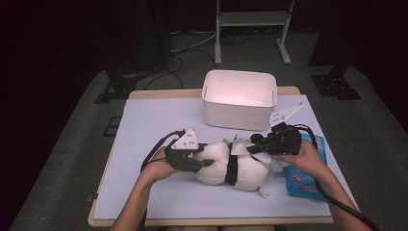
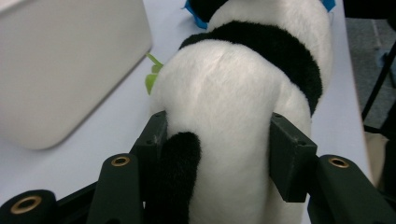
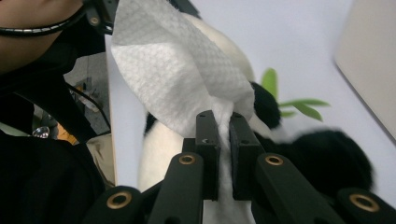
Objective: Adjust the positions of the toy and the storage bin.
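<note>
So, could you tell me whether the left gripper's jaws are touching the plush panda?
Touching: in the left gripper view, the left gripper has both pads pressed into the plush panda, denting its white body.

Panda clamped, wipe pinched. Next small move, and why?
Probably bring the right hand-held gripper down to press the white wipe onto the plush panda: the left hand-held gripper already squeezes its body, steadying it, and the wipe hangs just above.

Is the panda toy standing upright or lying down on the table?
Lying down. The panda toy stretches sideways along the table, with the left gripper clamped around one end.
</note>
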Motion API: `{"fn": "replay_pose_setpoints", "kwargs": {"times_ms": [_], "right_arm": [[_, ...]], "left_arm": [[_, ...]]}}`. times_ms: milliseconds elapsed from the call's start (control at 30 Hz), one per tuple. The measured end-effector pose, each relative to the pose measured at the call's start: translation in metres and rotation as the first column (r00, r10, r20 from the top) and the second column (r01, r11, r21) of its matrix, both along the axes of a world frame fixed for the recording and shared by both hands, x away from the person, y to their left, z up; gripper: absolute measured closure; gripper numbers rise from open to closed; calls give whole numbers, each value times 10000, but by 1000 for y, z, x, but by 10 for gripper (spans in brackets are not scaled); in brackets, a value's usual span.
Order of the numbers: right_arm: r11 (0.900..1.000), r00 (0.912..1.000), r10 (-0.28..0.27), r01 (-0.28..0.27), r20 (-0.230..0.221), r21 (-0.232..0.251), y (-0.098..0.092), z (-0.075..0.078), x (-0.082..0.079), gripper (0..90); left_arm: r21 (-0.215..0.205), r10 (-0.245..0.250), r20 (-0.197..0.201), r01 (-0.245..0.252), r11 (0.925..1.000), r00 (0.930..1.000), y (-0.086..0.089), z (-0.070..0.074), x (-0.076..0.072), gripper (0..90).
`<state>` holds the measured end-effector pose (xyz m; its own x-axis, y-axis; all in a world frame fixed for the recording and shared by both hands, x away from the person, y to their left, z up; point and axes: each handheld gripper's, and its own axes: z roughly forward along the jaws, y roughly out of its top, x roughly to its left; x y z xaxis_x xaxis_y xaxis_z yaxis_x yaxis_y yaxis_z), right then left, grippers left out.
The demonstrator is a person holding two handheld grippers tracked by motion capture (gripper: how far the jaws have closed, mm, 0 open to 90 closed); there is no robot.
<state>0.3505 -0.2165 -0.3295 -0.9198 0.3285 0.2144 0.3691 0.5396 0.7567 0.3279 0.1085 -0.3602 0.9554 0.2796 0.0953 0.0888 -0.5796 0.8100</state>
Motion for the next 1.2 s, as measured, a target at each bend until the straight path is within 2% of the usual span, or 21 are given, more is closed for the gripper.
{"fn": "replay_pose_setpoints", "kwargs": {"times_ms": [133,167,300,467,500,600,733,867,933,967,1033,1133,1200], "right_arm": [[9998,9997,-160,161,-191,72,-12,-8,-2,841],[9998,9996,-153,156,-251,100,-13,-9,-3,841],[10000,9998,-41,39,-193,-69,-12,-12,-8,842],[9996,9999,94,-97,-125,-275,-9,-10,-10,841],[9996,9998,119,-123,-153,-255,-8,-10,-10,841],[9997,9997,143,-146,-180,-189,-8,-11,-11,841],[9998,9998,134,-137,-168,-165,-9,-12,-11,841],[9999,9997,123,-125,-192,-96,-11,-13,-13,841],[9998,9997,155,-157,-162,-87,-12,-13,-13,841],[9999,9997,146,-148,-177,-82,-12,-13,-14,841],[9999,9998,119,-120,-167,-32,-13,-14,-14,841],[10000,10000,48,-48,-86,-16,-12,-14,-15,840],[10000,10000,-48,48,-2,-17,-12,-12,-14,839]], "left_arm": [[-238,-213,-491,202,9995,9986,2,-1,-3,452],[-263,-325,-725,306,9992,9968,2,-1,-3,443],[-45,-481,-1323,479,9988,9900,0,2,-2,383],[-77,-686,-1820,684,9976,9809,1,5,1,301],[-77,-686,-1820,684,9976,9809,1,5,1,286],[-30,-851,-2198,866,9962,9718,0,5,4,203],[209,-771,-2449,847,9962,9665,-3,3,7,101],[-1,-737,-2926,770,9970,9534,-4,4,11,101],[229,-821,-2741,918,9955,9582,-6,4,11,102],[431,-956,-2481,1095,9930,9640,-7,4,10,109],[692,-789,-2015,945,9931,9763,-11,2,7,146],[885,-567,-1396,694,9937,9886,-12,1,6,326],[847,-480,-1029,568,9948,9935,-11,2,5,426]]}}
